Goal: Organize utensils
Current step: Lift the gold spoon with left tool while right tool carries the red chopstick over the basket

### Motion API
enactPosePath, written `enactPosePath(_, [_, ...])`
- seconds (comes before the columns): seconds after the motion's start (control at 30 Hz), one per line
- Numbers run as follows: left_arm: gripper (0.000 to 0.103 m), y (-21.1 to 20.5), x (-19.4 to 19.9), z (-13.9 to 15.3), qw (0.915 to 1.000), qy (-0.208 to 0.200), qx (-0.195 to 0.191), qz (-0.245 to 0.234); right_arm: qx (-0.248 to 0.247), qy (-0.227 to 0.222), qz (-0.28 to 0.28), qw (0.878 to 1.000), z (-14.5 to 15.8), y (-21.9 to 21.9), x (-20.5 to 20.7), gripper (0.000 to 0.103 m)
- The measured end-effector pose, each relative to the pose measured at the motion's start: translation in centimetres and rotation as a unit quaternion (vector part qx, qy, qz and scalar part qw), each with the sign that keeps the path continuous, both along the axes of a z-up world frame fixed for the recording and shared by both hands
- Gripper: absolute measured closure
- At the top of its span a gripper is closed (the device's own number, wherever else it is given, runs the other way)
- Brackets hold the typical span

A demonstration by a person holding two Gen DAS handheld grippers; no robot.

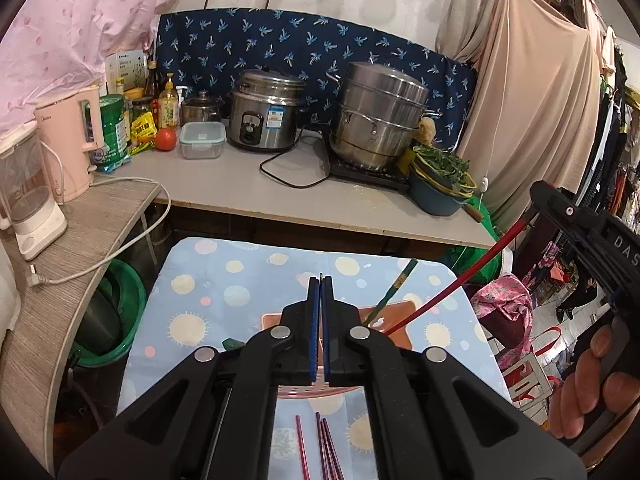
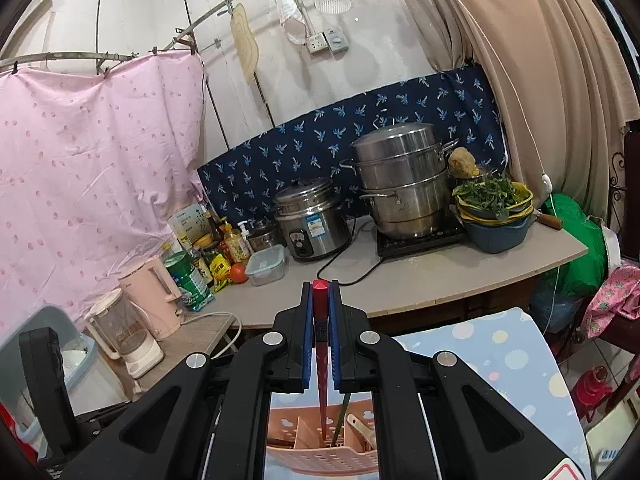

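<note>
Chopsticks, dark red and loose, lie nearest on the planet-print cloth, just this side of the pink utensil caddy. Above them the left gripper hangs with its blue pads pressed flat together and nothing visible between them. To the right, the right gripper is clamped on a single red chopstick, its square end poking just past the fingertips while its thin end points down into one of the caddy's compartments; a green-handled utensil and a pale spoon-like one already stand in the caddy beside it. From the left wrist view the red stick slants across toward the holder, with the green utensil leaning close by. To finish this placement well, I would judge the stick needs to go steeper and its tip kept clear of the divider wall before the jaws let go, so it drops in rather than tipping out over the rim. Lowering it until the tip is well inside should help. Farther off, the counter carries a rice cooker and a stacked steamer pot, well apart from the work.
</note>
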State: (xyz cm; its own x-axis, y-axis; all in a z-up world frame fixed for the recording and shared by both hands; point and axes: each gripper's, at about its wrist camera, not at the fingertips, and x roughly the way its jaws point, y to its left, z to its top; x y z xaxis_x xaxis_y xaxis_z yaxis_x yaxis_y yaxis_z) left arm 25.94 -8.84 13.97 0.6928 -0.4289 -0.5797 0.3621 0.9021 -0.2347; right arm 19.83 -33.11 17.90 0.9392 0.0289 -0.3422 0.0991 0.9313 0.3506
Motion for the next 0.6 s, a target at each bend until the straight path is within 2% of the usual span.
enactPosePath(0.37, [0.102, -1.2, 2.9, -3.5, 0.9993, 0.024, 0.026, 0.008, 0.003, 0.057, 0.015, 0.998, -5.6, 0.8, 2.0, 0.096])
enactPosePath(0.53, [0.102, -1.7, 3.6, -4.2, 0.9992, 0.026, 0.03, 0.009, -0.004, 0.075, 0.02, 0.997, -6.8, 0.9, 2.2, 0.096])
enactPosePath(0.6, [0.102, -1.8, 3.6, -4.4, 0.9991, 0.025, 0.031, 0.011, -0.001, 0.074, 0.019, 0.997, -7.0, 0.7, 1.9, 0.092])
